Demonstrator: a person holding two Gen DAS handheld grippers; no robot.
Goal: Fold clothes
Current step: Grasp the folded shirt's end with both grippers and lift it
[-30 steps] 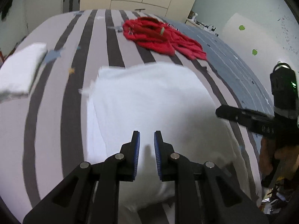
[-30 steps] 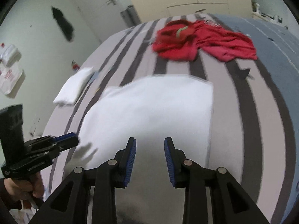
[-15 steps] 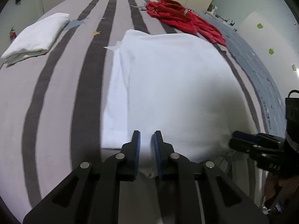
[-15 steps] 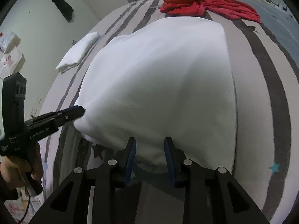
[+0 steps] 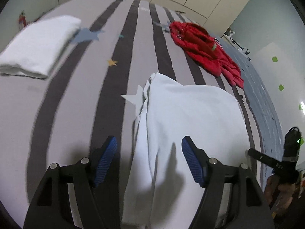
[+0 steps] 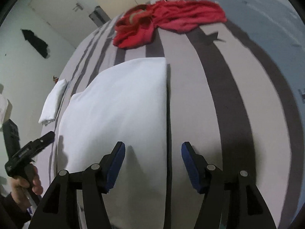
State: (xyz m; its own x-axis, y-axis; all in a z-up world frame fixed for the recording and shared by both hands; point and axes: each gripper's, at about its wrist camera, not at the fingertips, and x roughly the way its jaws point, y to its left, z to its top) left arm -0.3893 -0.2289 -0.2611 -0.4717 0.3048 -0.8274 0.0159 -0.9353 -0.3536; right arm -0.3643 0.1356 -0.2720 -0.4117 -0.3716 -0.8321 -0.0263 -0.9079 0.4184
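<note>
- Left gripper (image 5: pixel 148 148): jaws have just been opening and now stand apart, released. The left edge of the white garment (image 5: pixel 190 126) lies on the bed between and below the fingers; the blue pads (image 5: pixel 106 158) do not press on it.
- Right gripper (image 6: pixel 153 155): jaws have likewise just been opening, now spread and released. The garment's right edge runs between the fingers, flat on the bed; nothing clamped.
- White garment: folded, lying flat near the front edge of the bed (image 5: pixel 80 99), roughly midway across it. In the left wrist view its left side shows loose, stacked layers with a small point of cloth sticking out; in the right wrist view its right edge is straight.
- Bed cover: grey with dark stripes and small star shapes; a blue-grey band along the right edge.
- Folded white stack (image 5: pixel 38 45): near the left edge of the bed, well apart from the garment.
- Red garment (image 5: pixel 205 51): crumpled toward the far right of the bed, beyond the white garment, not touching it.
- Each gripper shows at the margin of the other's view, held by a hand (image 6: pixel 24 183).
- Both views slightly motion-blurred.
</note>
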